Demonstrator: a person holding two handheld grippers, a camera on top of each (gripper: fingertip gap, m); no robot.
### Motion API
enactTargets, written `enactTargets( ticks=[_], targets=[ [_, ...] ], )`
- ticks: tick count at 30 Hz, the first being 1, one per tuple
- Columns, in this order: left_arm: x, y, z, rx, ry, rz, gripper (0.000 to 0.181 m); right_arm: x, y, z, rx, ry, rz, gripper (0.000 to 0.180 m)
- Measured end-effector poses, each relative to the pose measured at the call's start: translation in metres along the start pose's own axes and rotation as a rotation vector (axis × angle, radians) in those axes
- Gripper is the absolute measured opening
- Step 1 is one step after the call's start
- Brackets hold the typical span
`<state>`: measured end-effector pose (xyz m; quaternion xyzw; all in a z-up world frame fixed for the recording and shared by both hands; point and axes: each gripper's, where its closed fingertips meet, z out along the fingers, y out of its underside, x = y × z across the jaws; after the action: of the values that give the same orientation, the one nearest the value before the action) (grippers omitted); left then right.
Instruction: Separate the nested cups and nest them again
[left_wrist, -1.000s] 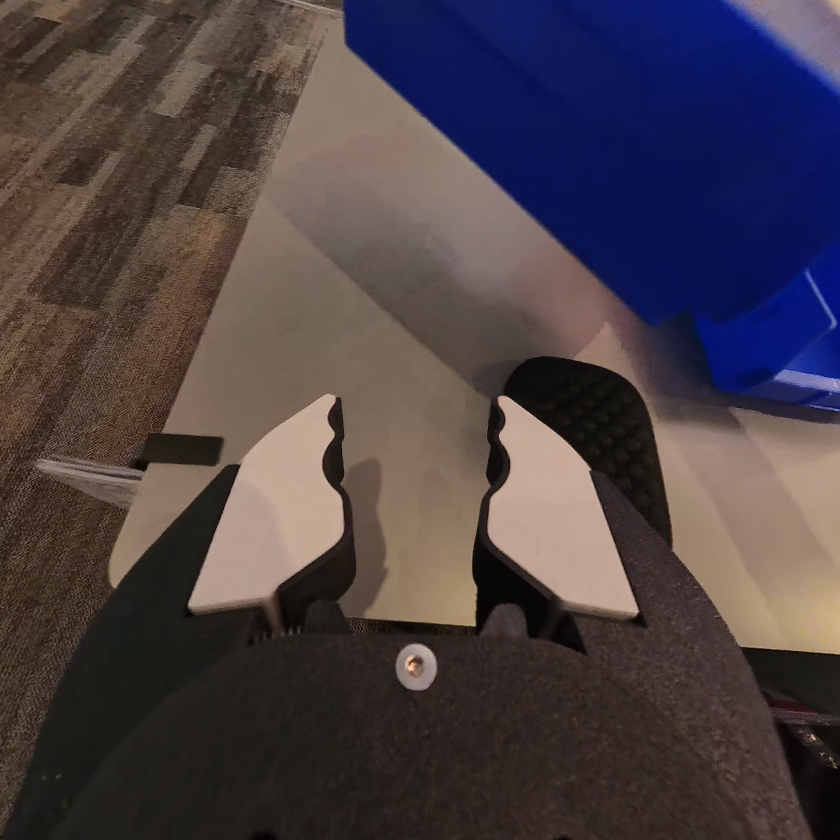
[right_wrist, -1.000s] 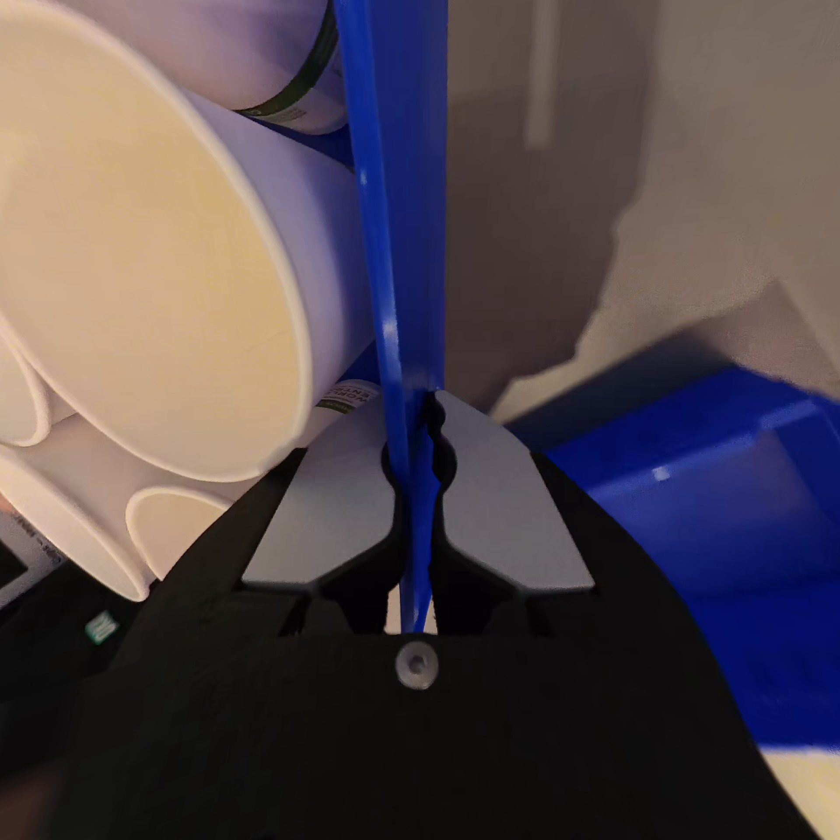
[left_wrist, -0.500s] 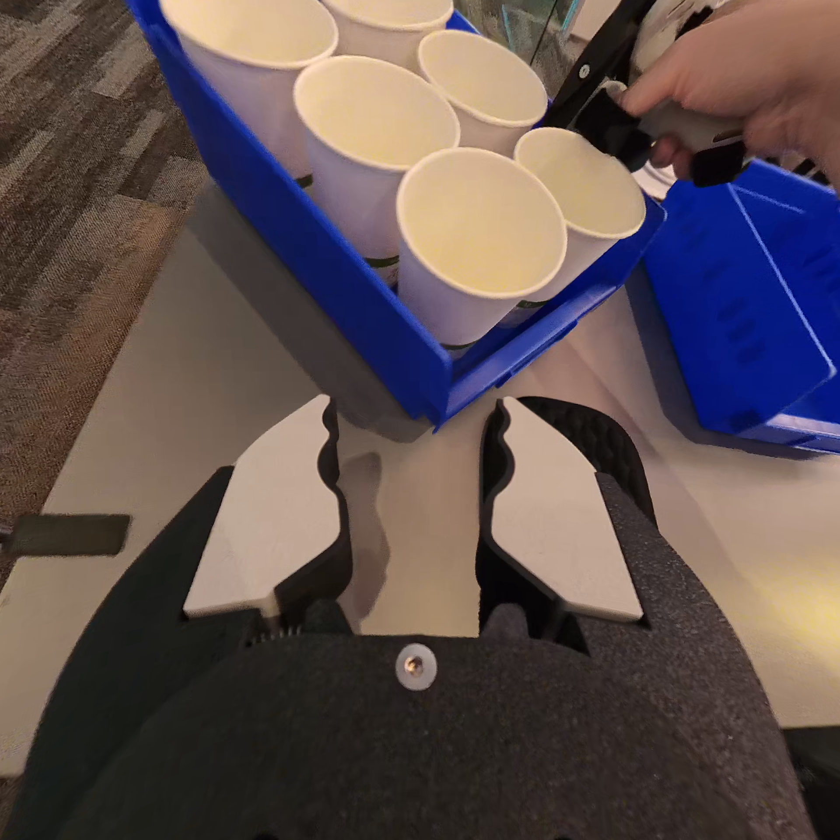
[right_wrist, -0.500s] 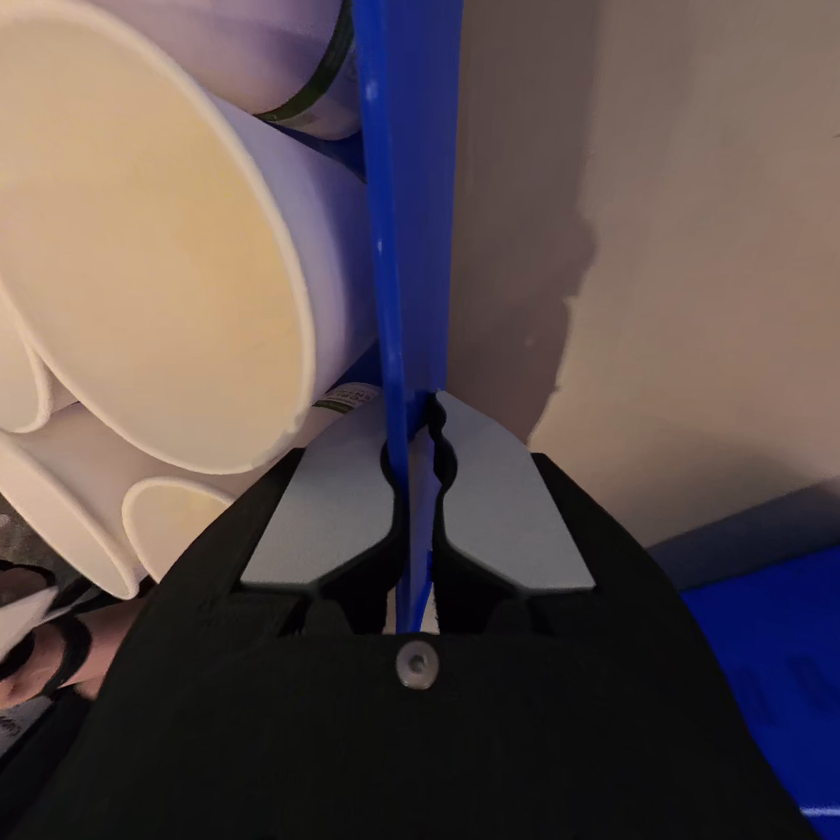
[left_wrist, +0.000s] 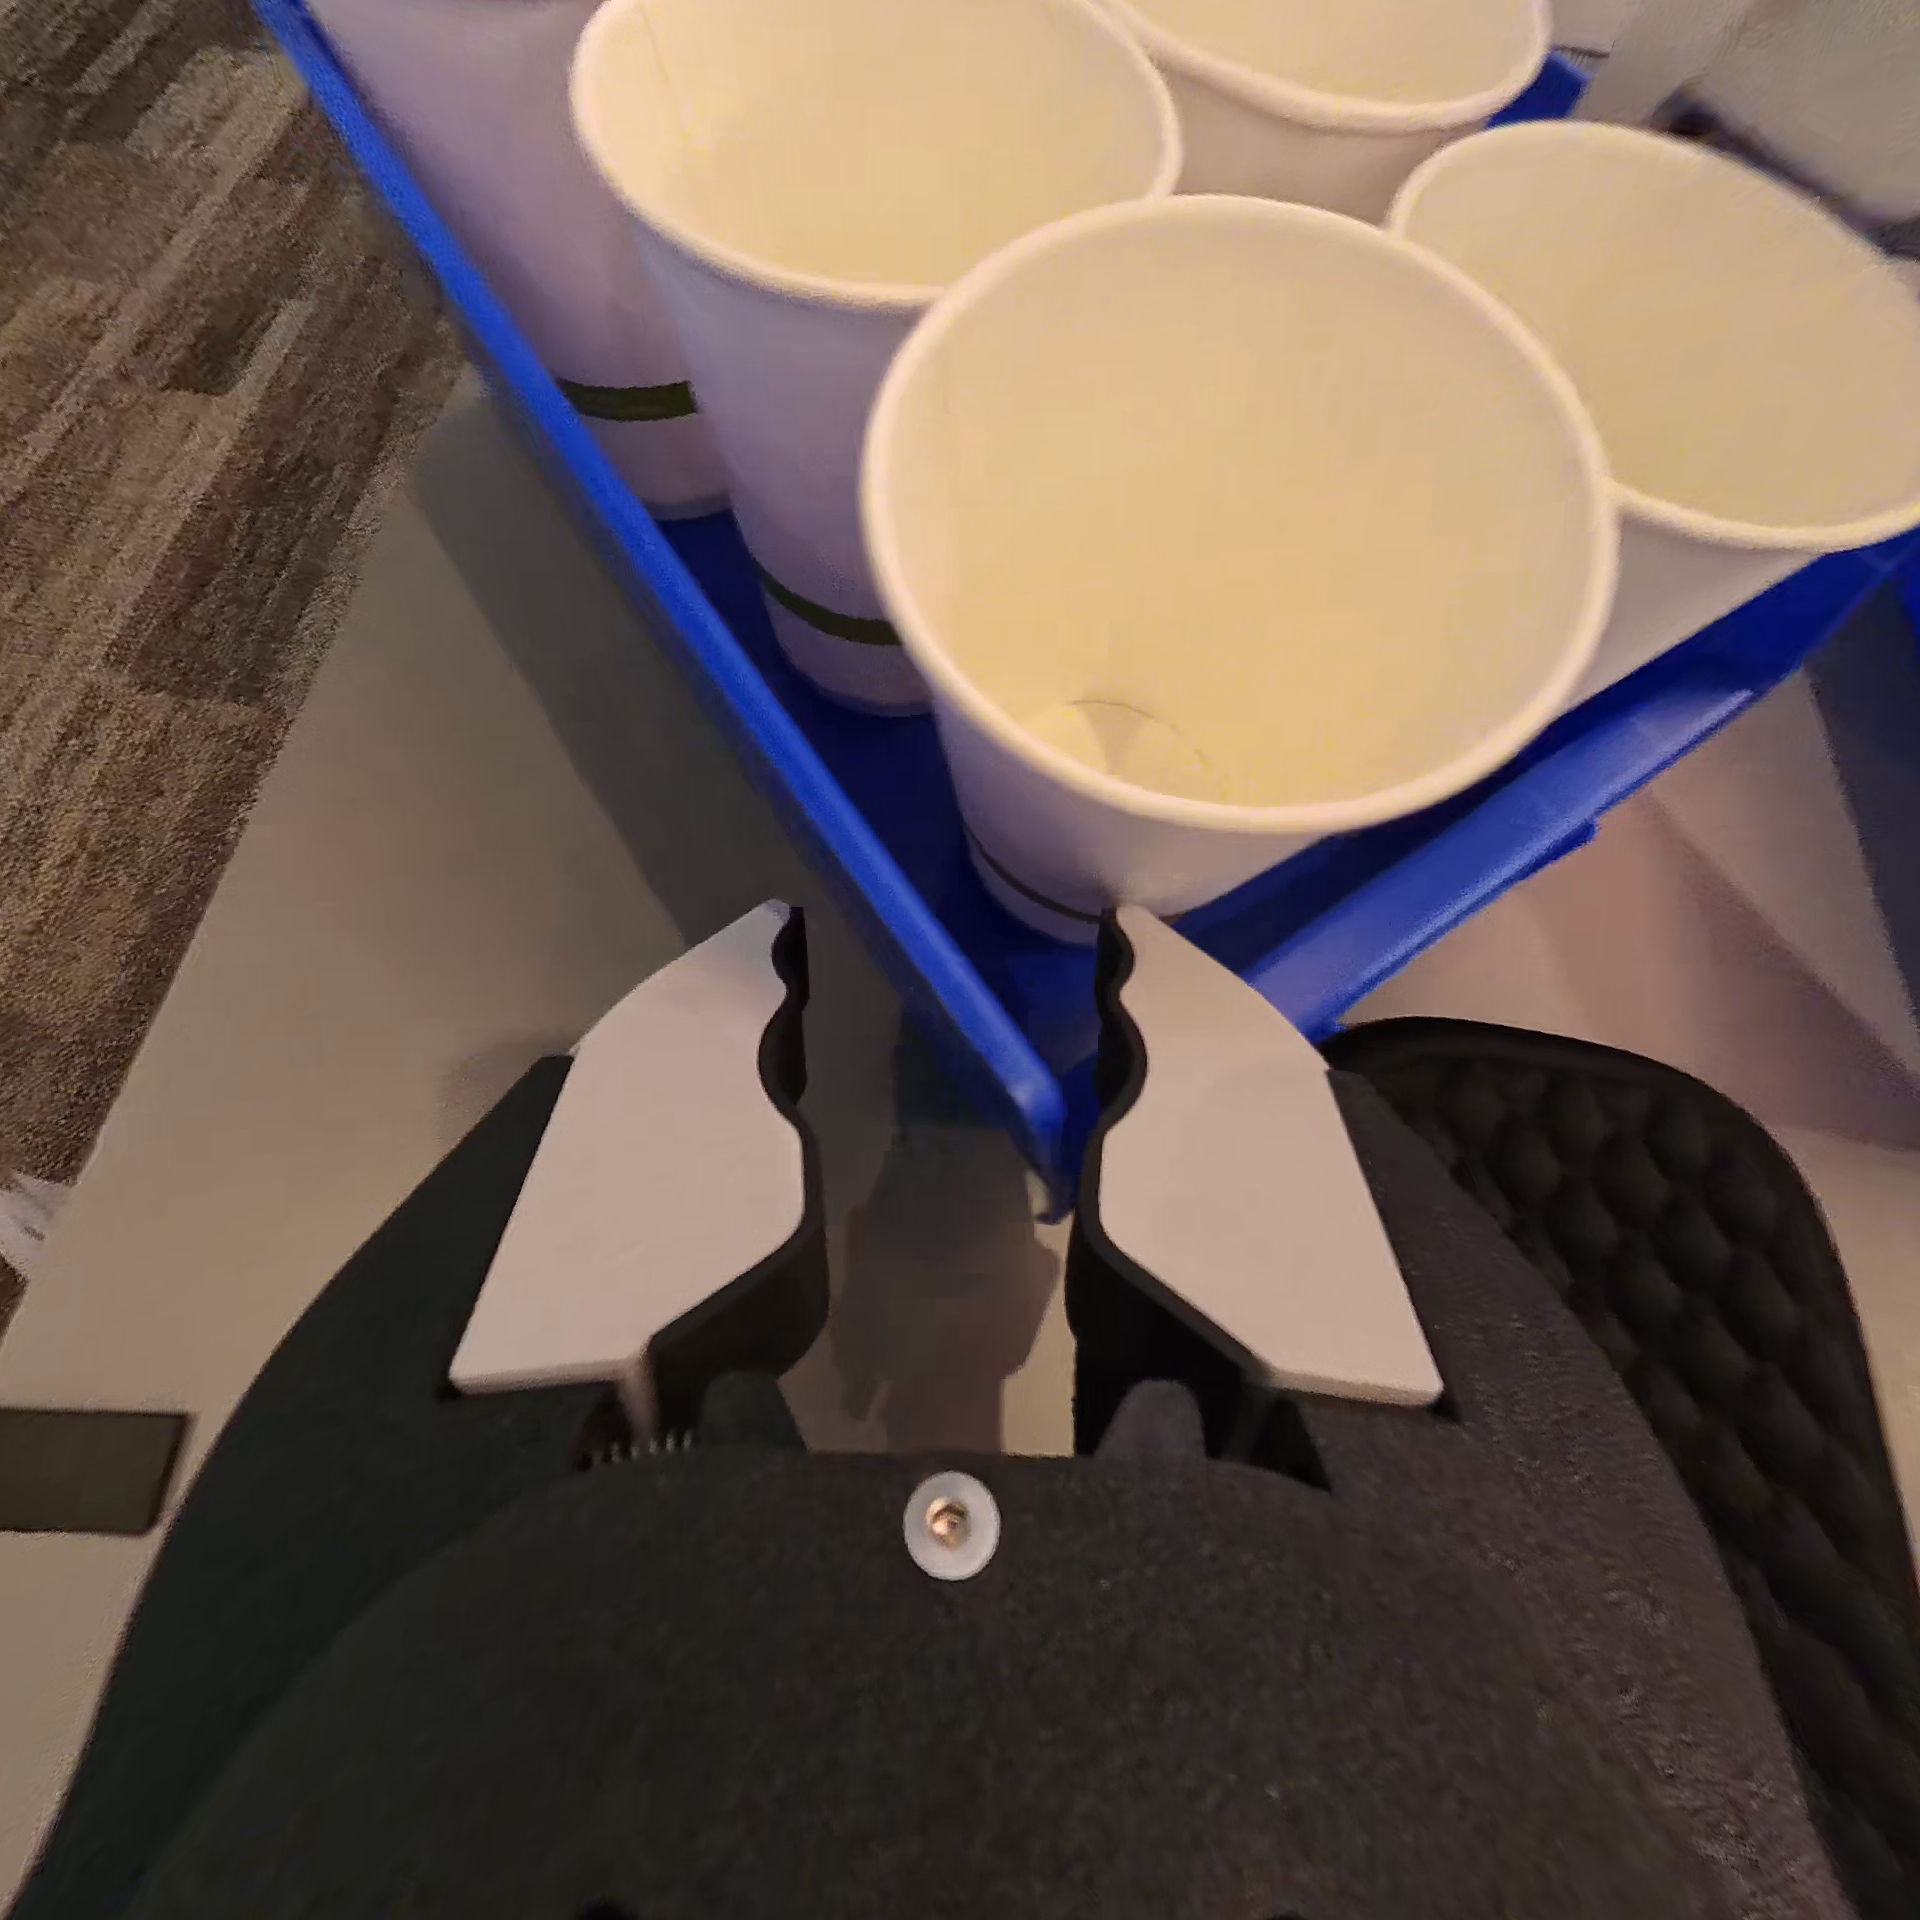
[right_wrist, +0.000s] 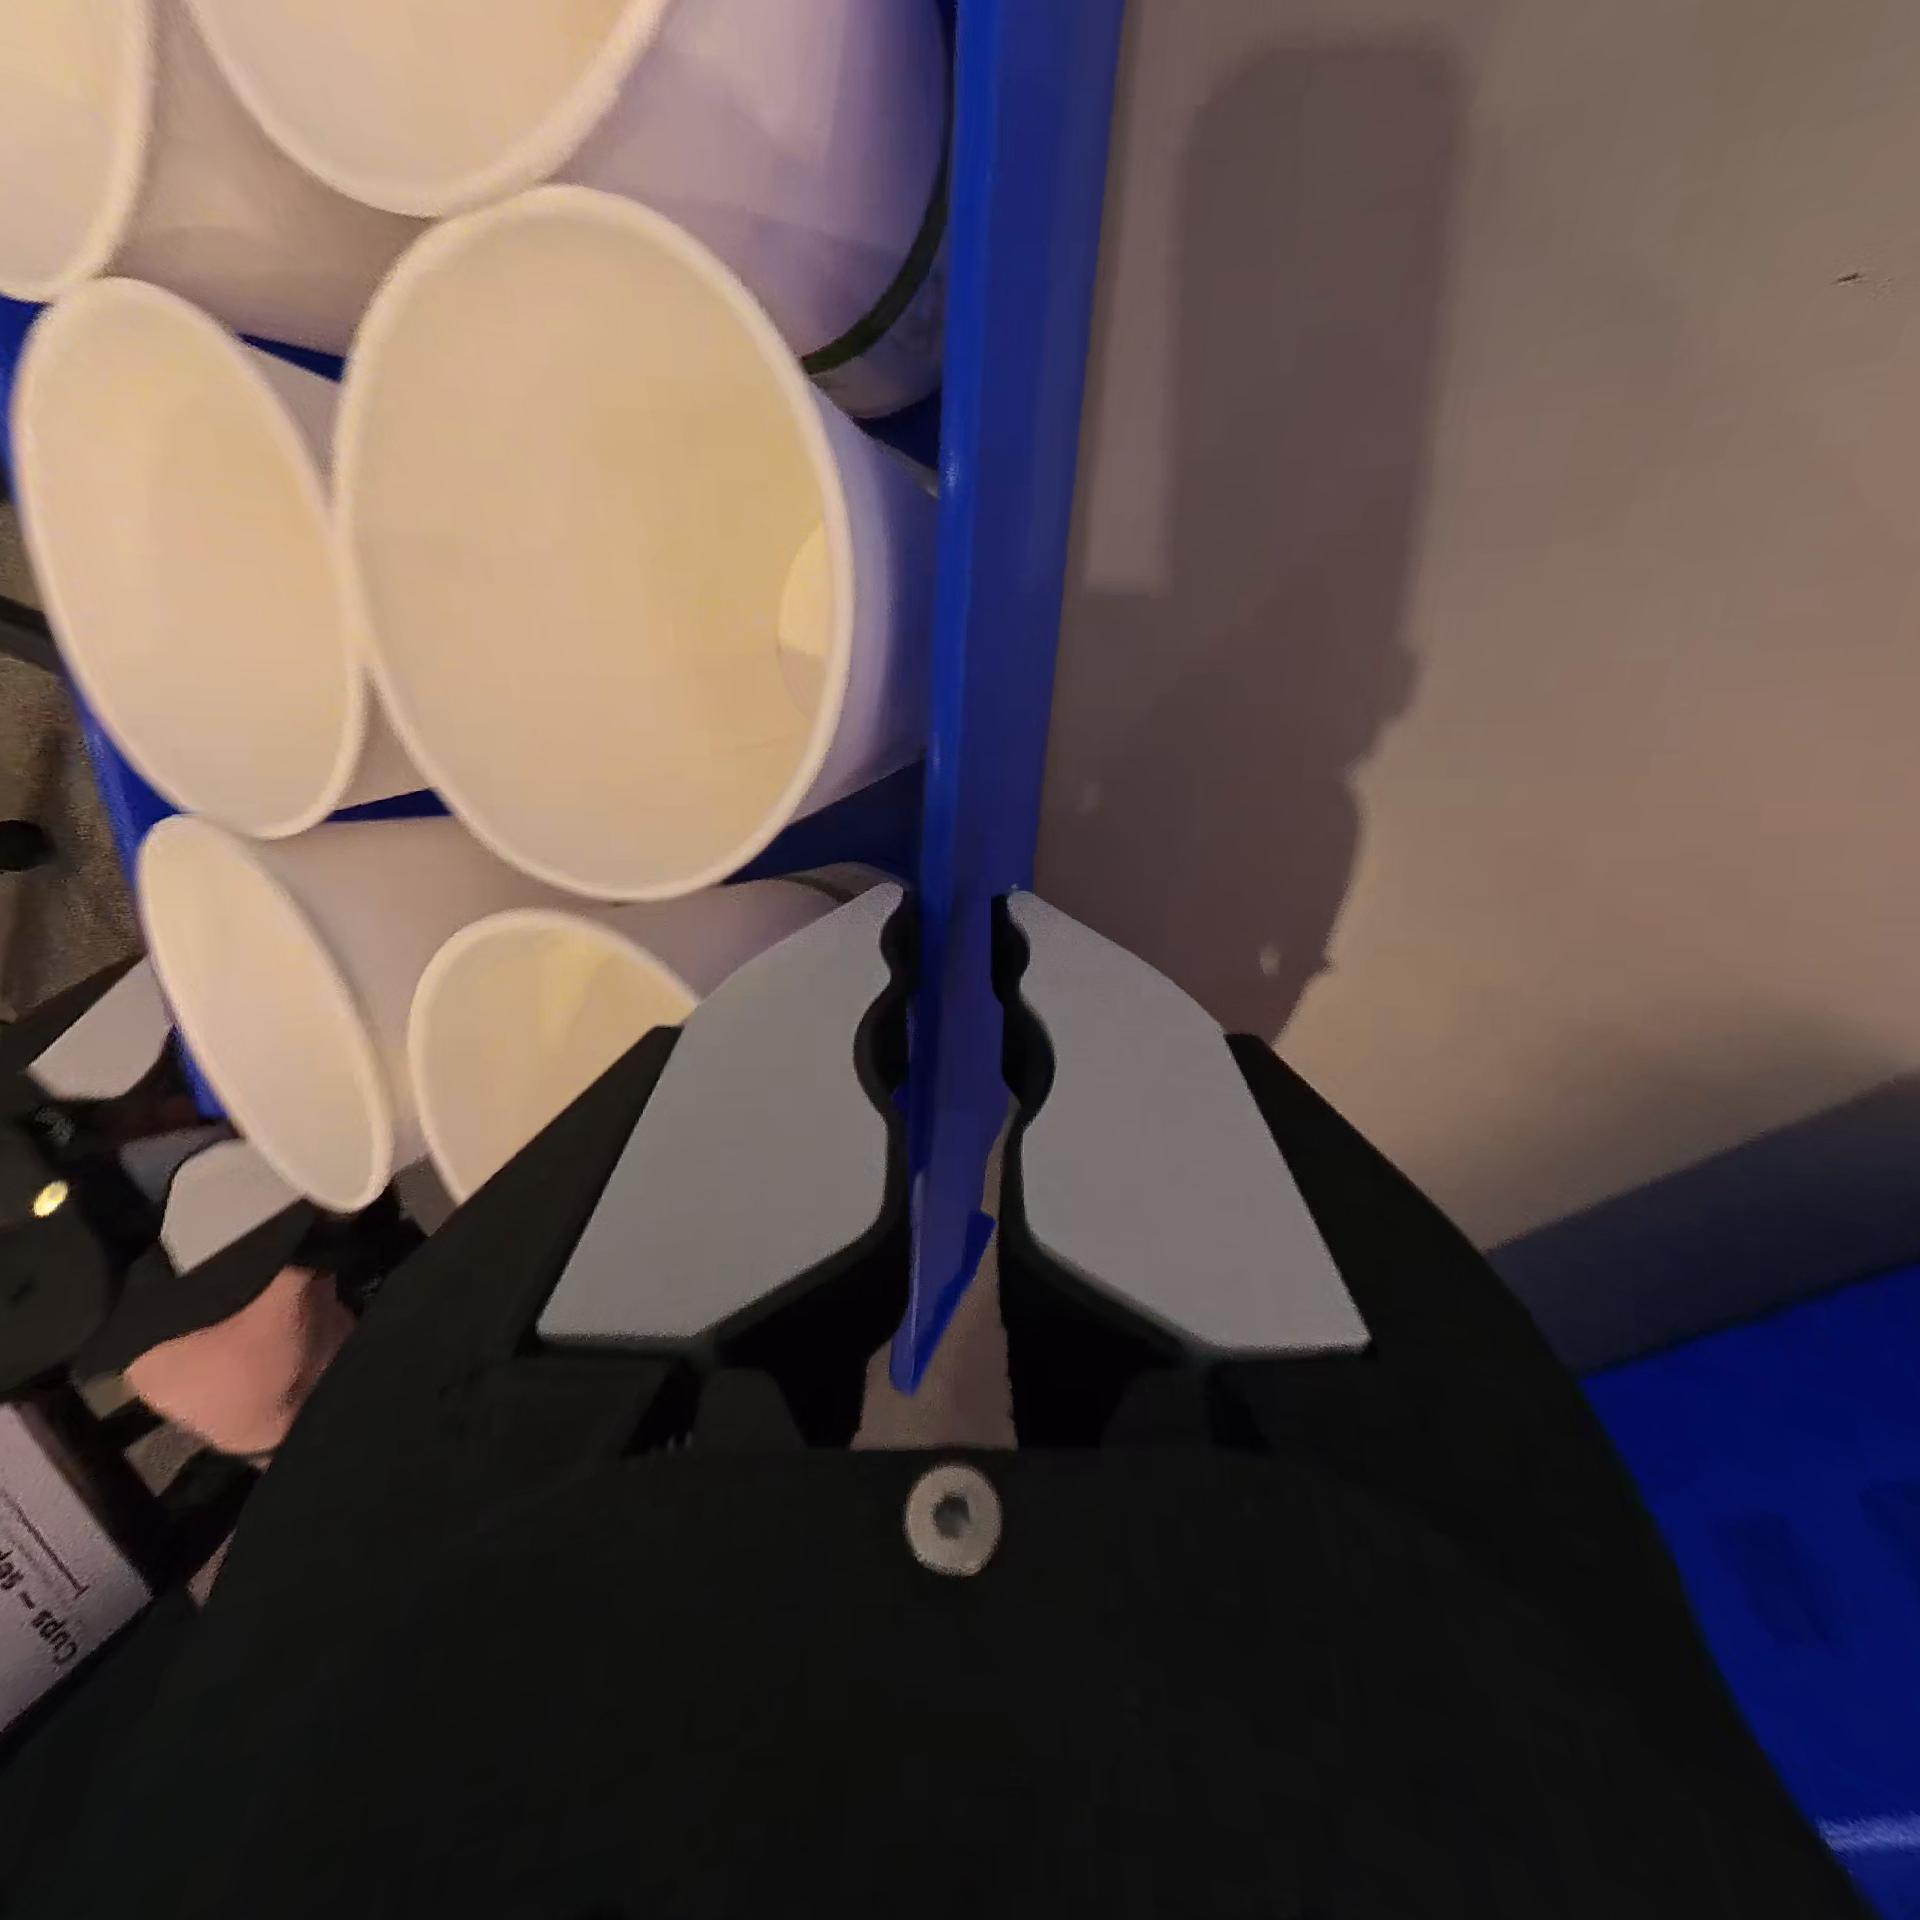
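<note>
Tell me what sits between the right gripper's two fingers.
In the right wrist view, the blue bin's side wall runs edge-on between the right gripper's fingers; white paper cups lie just beyond its left finger.

Warm, dim light is falling across a pale beige tabletop (left_wrist: 343, 831), throwing soft grey shadows over its smooth surface (right_wrist: 1558, 520). Beyond the table's left edge, a carpet (left_wrist: 135, 364) patterned in mottled brown and grey blocks is stretching away across the floor. A black dimpled mat (left_wrist: 1621, 1226) is lying on the table near its right side.
</note>
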<state>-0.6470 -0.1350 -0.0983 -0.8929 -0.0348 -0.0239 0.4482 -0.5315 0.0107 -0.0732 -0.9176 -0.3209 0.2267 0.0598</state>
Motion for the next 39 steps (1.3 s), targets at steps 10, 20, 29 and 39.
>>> enactTargets(
  ticks=[10,20,29,39],
  targets=[
    [-0.036,-0.007,0.001,0.015,0.018,0.046,0.028,-0.008,0.017,-0.090,0.279,-0.032,-0.248,0.012],
    [-0.066,-0.027,0.023,-0.042,0.239,0.335,0.024,0.026,0.103,-0.179,0.577,0.129,-0.490,0.009],
    [-0.095,-0.038,0.036,-0.084,0.378,0.444,0.019,0.136,0.191,-0.257,0.780,0.552,-0.409,0.030],
    [-0.098,-0.041,0.040,-0.099,0.366,0.428,0.017,0.183,0.236,-0.275,1.029,0.220,-0.137,0.034]
  ],
)
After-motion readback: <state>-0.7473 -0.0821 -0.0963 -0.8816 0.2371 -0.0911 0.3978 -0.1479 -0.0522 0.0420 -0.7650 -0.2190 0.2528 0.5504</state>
